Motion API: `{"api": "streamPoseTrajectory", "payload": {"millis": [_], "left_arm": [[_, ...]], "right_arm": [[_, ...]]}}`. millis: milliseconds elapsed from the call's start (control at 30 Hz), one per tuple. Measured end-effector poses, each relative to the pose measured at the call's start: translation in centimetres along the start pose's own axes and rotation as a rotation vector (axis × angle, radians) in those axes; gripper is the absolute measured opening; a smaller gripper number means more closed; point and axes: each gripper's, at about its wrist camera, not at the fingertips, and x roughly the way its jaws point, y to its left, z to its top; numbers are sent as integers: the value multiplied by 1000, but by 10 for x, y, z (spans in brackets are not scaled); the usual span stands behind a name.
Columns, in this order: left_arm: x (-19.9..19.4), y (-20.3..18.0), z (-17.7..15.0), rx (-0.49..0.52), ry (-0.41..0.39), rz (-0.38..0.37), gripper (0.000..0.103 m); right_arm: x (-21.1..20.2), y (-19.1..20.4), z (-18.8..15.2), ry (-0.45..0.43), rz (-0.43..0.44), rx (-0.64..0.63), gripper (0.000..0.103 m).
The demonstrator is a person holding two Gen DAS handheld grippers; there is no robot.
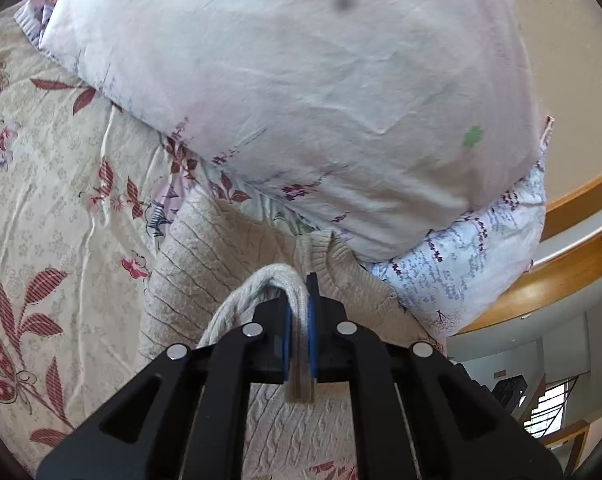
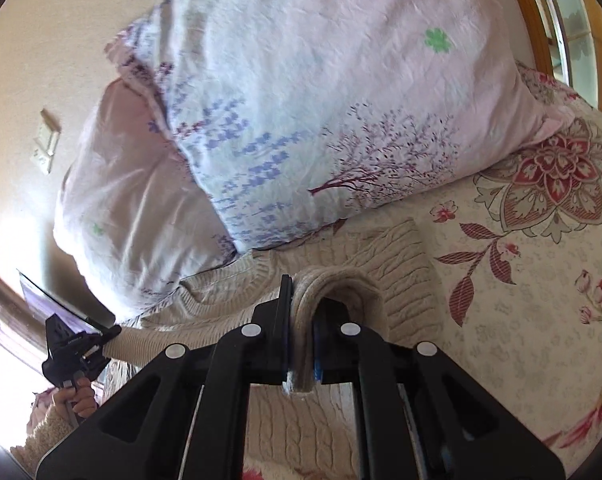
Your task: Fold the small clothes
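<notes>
Cream cable-knit sweater [image 1: 205, 264]: on floral bed sheet [image 1: 41, 168], against pillows [image 1: 301, 100]; left tool [image 1: 299, 300] clenched on a folded ribbed edge, right tool [image 2: 301, 300] likewise

Floral bedsheet [image 1: 53, 184] under sweater [image 1: 205, 256], pillows [image 1: 301, 92]

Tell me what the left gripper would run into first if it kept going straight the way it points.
Most likely the beige knit sweater spread on the bed, since the left gripper, shut on a fold of that sweater, angles down toward it. Just beyond lies the pale floral pillow; depth is hard to judge here.
</notes>
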Motion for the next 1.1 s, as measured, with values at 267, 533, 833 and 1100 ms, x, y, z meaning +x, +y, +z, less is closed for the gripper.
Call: {"api": "streamPoseTrajectory", "payload": {"millis": [267,533,833,1100], "left_arm": [[29,35,2,-154,29,11,7],[36,26,12,-173,19,-13,7],[48,38,13,-278,19,-14,12],[29,21,16,-179,32,-11,47]], "right_arm": [[43,-26,2,80,-50,168,9],[52,-30,3,32,-23,219,9],[62,-47,4,69,-27,386,30],[16,-42,10,-14,-85,280,59]]}}
